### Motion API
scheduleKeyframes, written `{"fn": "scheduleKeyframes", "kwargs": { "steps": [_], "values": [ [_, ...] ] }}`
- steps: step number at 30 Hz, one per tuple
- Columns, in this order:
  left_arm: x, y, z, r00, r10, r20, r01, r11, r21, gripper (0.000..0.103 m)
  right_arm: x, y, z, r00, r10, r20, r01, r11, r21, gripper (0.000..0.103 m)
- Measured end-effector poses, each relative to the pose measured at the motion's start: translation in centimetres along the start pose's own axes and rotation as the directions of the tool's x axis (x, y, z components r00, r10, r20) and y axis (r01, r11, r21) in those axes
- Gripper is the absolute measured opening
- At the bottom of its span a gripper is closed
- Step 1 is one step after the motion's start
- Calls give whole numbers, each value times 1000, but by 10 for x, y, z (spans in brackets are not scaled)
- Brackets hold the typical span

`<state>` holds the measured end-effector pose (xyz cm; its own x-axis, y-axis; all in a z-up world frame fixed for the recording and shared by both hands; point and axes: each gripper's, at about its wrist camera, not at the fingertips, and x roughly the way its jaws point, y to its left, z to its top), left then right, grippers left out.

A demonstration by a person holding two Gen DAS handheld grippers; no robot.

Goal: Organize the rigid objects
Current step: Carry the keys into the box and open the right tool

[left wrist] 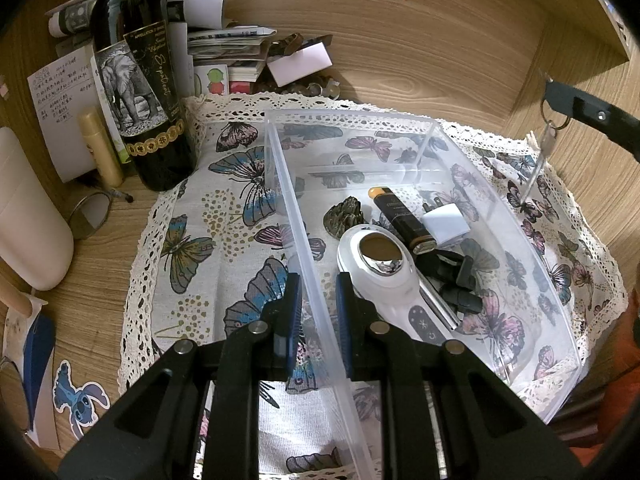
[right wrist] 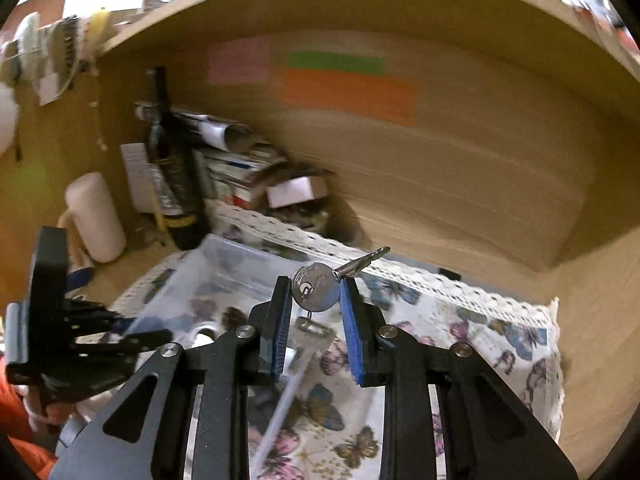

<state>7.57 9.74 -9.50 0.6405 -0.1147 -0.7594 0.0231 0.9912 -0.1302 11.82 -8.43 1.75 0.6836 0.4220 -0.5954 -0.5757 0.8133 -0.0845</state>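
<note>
A clear plastic bin (left wrist: 532, 264) sits on a butterfly-print cloth (left wrist: 208, 236). It holds a white handheld device (left wrist: 380, 268), a black tube (left wrist: 400, 220), a white charger (left wrist: 446, 226), a black clip (left wrist: 456, 276) and a pine cone (left wrist: 346, 214). My left gripper (left wrist: 318, 308) straddles the bin's left wall (left wrist: 300, 216), jaws close around it. My right gripper (right wrist: 312, 300) is shut on a silver lock cylinder with a key (right wrist: 316, 292), held above the cloth right of the bin (right wrist: 216, 280). It also shows in the left wrist view (left wrist: 592, 114), with the key (left wrist: 550, 138) dangling.
A dark wine bottle (left wrist: 140, 76), a gold tube (left wrist: 102, 148), a white cylinder (left wrist: 28, 216), stacked papers and cards (left wrist: 228, 48) and a round mirror (left wrist: 90, 216) crowd the back left. Wooden walls enclose the desk; sticky notes (right wrist: 348, 92) hang on the back wall.
</note>
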Motion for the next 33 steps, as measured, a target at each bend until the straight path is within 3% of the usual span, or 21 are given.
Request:
{"fn": "scheduleKeyframes", "kwargs": {
  "steps": [8,16,23,29,31,33],
  "values": [
    [0,0,0,1000,1,1,-1,1000,0,17,20,28,-13,995,66,-75,-71,995,-64,22],
    [0,0,0,1000,0,0,0,1000,0,17,64,32,-38,966,105,-234,-118,992,-43,23],
    [1,-1,0,1000,5,-3,-5,1000,8,16,75,33,-46,951,111,-288,-127,991,-38,23],
    [-1,-3,0,1000,23,13,-23,1000,17,18,66,36,-45,956,130,-264,-145,989,-40,40],
    [-6,-3,0,999,36,27,-36,999,14,23,59,36,-43,964,125,-237,-139,989,-43,48],
    [-11,-3,0,998,52,47,-53,999,13,35,50,34,-41,969,131,-210,-141,989,-36,51]
  ]
}}
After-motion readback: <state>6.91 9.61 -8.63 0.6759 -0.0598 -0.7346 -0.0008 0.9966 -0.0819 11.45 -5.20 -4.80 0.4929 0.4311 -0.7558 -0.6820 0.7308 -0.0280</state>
